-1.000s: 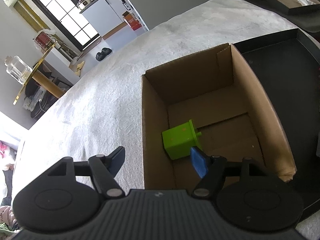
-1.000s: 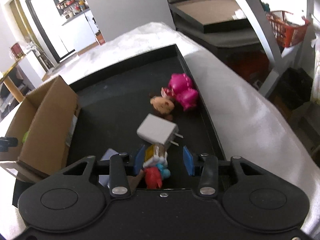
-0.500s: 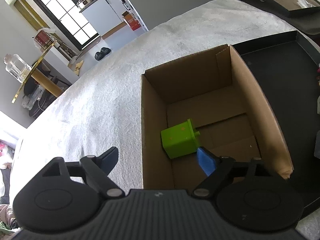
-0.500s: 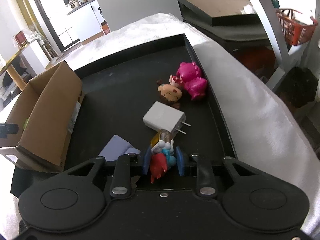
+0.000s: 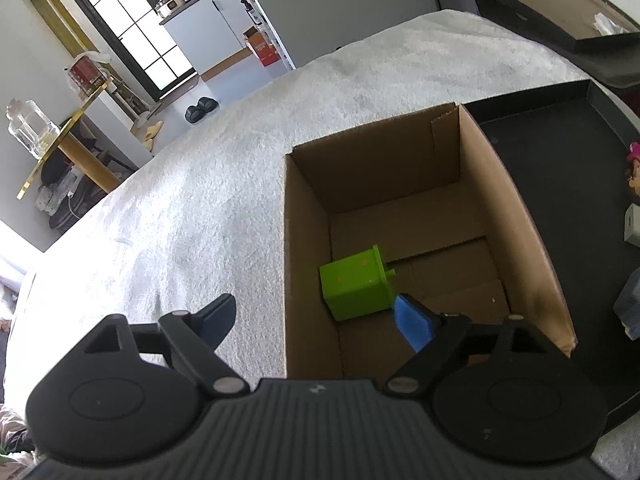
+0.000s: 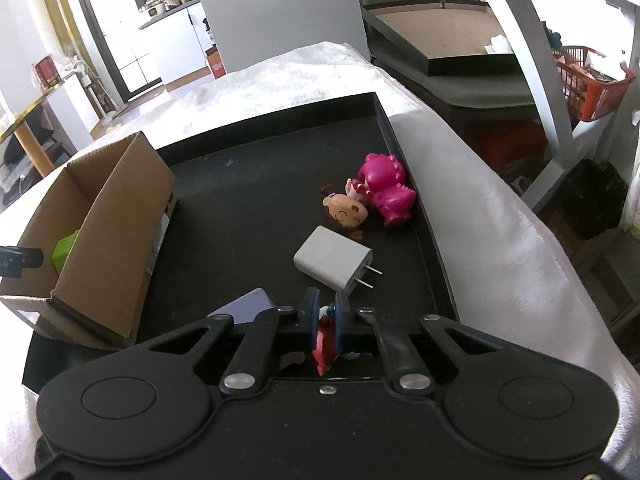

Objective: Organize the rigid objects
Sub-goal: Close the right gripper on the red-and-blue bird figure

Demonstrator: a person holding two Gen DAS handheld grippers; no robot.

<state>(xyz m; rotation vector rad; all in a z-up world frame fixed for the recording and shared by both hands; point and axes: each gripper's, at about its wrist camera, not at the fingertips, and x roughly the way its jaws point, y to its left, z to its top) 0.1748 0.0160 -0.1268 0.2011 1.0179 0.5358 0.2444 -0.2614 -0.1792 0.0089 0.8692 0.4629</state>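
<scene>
In the left wrist view a cardboard box [image 5: 504, 216] stands open with a green block [image 5: 356, 284] on its floor. My left gripper [image 5: 316, 320] is open and holds nothing. It straddles the box's left wall, one finger over the white cloth and the blue pad [image 5: 412, 320] inside beside the block. In the right wrist view my right gripper [image 6: 326, 308] is shut on a small red-and-blue figurine [image 6: 324, 344] over the near end of the black tray [image 6: 260, 140]. Just beyond lie a white charger [image 6: 334, 260], a brown-haired doll figurine [image 6: 346, 210] and a pink figurine [image 6: 386, 194].
The cardboard box [image 6: 108, 240] stands at the tray's left edge with the green block [image 6: 64, 252] showing inside. A grey-blue flat object [image 6: 244, 304] lies left of my right fingers. White cloth [image 6: 480, 208] covers the table. A second dark tray [image 6: 440, 32] and an orange basket [image 6: 592, 84] stand behind.
My left jaws spread wider over the box wall. My right jaws closed from either side of the red-and-blue figurine until they pinched it.
</scene>
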